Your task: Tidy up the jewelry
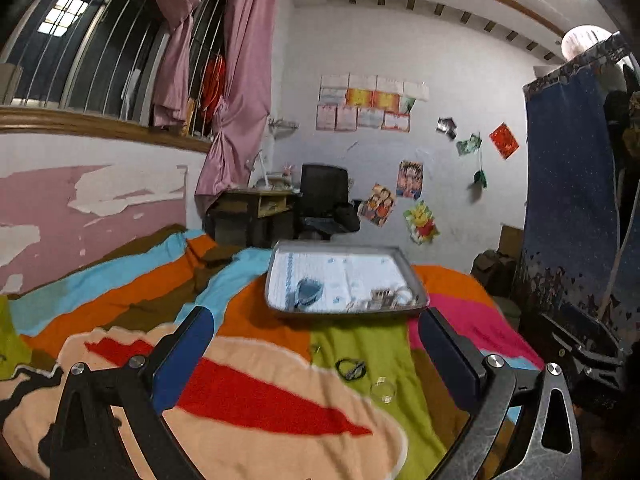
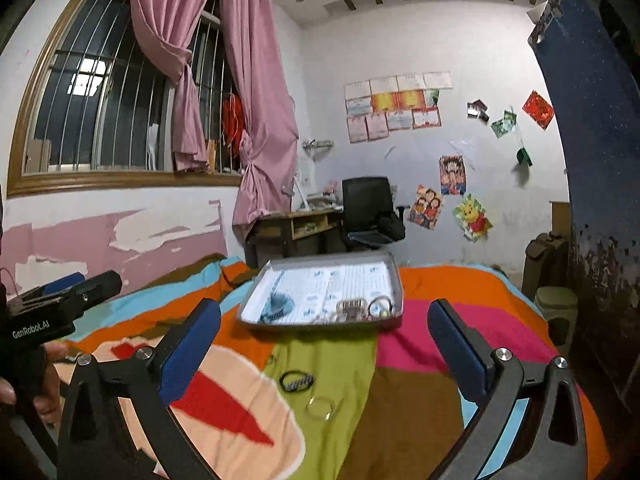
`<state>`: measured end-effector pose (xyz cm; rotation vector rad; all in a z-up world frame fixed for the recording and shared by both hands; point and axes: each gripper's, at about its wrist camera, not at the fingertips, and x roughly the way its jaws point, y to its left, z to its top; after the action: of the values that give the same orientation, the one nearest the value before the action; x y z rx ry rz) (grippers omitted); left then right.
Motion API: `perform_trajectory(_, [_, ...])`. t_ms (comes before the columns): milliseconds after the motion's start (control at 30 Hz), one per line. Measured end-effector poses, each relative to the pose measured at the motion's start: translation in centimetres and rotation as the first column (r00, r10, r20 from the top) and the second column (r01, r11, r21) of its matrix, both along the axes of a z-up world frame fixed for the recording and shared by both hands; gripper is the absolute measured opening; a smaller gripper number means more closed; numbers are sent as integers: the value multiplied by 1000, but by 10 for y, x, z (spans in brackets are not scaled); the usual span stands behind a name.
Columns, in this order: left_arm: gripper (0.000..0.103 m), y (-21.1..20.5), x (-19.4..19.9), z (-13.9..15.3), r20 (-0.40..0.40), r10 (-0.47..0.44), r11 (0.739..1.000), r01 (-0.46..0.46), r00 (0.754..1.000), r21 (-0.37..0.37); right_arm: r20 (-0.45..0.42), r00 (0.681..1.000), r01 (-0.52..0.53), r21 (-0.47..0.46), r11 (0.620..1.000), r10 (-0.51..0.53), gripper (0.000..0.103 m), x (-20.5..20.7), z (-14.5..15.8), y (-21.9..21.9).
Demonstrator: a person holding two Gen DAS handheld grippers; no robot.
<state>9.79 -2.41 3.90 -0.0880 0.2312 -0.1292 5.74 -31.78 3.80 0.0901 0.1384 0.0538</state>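
Both grippers wide apart, nothing between the fingers. Left gripper [image 1: 316, 340] and right gripper [image 2: 324, 332] both hang over the near part of the bed, pointed at the tray.

Progress, my read: partly done.
- Grey tray [image 2: 396, 280] sits on the blanket [image 2: 460, 280] mid-bed, lined with white paper. Already in it: a blue-grey piece [image 2: 276, 304] at near left, a small comb-like clip [image 2: 351, 306] and a ring-shaped piece [image 2: 378, 304] at near right. Too blurred to name them better.
- Still loose on the blanket, near side of the tray: a black band [image 2: 297, 380] with something braided or metallic across it, and just beside it, nearer and to the right, a clear ring or bangle [image 2: 320, 406]. Possibly 1 more tiny item on the green patch just left of the band; can't tell.
- So at least 2 pieces left to move.

Surroundings: pink curtains and barred window far left, desk and black chair against the far wall, posters on the wall, dark blue hanging at right. Nothing stands between the grippers and the loose pieces. Risk: soft blanket, thin clear ring is hard to see and to pinch.
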Motion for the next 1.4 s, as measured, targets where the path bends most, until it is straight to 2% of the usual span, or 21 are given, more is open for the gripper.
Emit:
perform_trajectory(300, [103,14,-9,-24,-103,32,999,-32,994,1,-150,989,-9,20,1000,12,102,0,-24,5])
perform_trajectory(633, [103,15,14,-26,-170,58,998,-53,984,34,-232,972,-15,17,1000,18,102,12,-41,8])
perform_trajectory(867, [103,23,49,-30,-234,69,997,-62,970,40,-333,940,-80,10,997,79,102,42,-52,15])
perform_trajectory(1100, [103,22,97,-36,-259,43,999,-35,965,36,-367,927,-90,-18,996,77,102,78,-52,12])
perform_trajectory(1400, [103,15,169,-67,-314,10,999,3,949,38,-404,913,-64,-26,998,48,102,153,-52,-8])
